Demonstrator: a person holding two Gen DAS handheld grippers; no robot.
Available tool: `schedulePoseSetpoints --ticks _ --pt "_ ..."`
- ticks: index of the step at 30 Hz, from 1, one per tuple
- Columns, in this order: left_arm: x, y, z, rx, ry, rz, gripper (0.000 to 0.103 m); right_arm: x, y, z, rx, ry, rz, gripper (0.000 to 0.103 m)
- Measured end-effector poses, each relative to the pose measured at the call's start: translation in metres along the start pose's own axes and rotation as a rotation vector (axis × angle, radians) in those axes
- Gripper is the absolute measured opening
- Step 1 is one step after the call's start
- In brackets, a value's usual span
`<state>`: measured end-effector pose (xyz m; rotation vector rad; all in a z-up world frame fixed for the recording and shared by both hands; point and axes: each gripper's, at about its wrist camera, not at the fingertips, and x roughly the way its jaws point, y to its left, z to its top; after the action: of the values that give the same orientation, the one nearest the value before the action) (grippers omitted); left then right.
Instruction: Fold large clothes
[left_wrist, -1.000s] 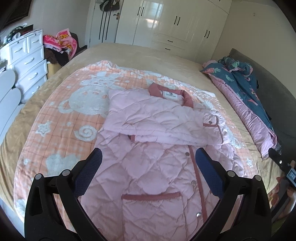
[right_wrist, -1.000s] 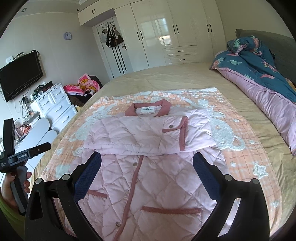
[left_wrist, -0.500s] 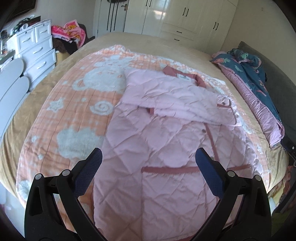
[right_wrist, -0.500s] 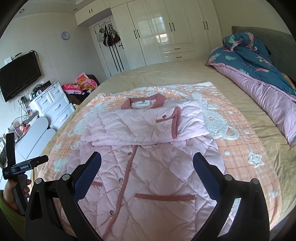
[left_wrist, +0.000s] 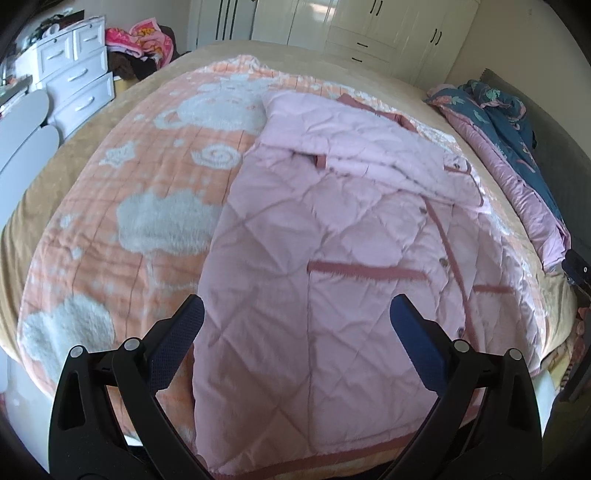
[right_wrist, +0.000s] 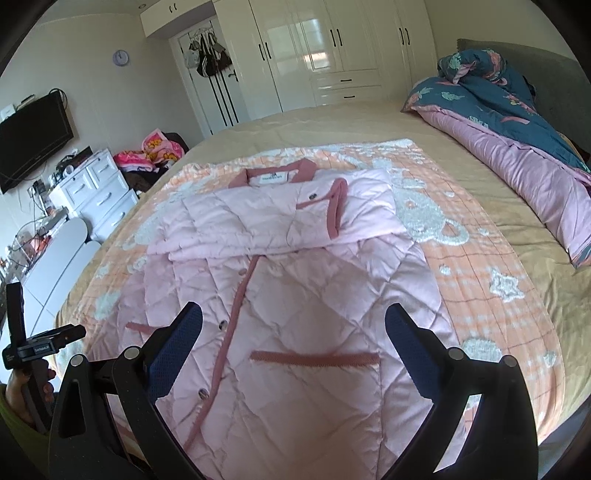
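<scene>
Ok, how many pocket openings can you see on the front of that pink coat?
2. One pocket trim lies on the pink coat between the right gripper's open fingers. The other pocket trim sits across the button placket. The folded sleeves may hide more.

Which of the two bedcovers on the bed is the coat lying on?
The orange checked blanket with white fluffy shapes; the dark blue flowered quilt lies bunched aside.

One pink quilted coat on one orange blanket, near centre. Two sleeves folded across chest. Two pocket trims visible, near. Four snap buttons along placket. One rolled duvet, far right. One white drawer chest, left. One TV, one wall clock, far left. Two grippers, jaws apart.
</scene>
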<state>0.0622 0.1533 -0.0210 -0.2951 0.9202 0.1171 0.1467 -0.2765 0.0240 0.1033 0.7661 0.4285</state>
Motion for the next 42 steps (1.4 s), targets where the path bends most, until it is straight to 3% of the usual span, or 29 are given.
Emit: schedulePoseSetpoints --ticks 8,12,20,23,32,42 --pt "0.003 0.013 -0.023 0.004 0.043 0.015 0.095 0.002 -0.003 -0.016 -0.01 0.02 -0.006 0.099" --pt "0.004 0.024 -0.035 -0.026 0.067 -0.013 0.094 0.004 -0.008 -0.027 -0.012 0.04 -0.018 0.099" --pt "0.004 0.041 -0.054 -0.068 0.109 -0.051 0.061 0.003 -0.021 -0.045 -0.005 0.064 -0.042 0.099" --pt "0.002 0.045 -0.059 -0.079 0.123 -0.061 0.056 0.001 -0.025 -0.052 -0.01 0.075 -0.049 0.099" --pt "0.014 0.05 -0.079 -0.107 0.188 -0.087 0.056 -0.01 -0.051 -0.079 0.005 0.127 -0.079 0.099" --pt "0.028 0.042 -0.082 -0.084 0.198 -0.08 0.06 -0.022 -0.079 -0.122 0.058 0.238 -0.054 0.099"
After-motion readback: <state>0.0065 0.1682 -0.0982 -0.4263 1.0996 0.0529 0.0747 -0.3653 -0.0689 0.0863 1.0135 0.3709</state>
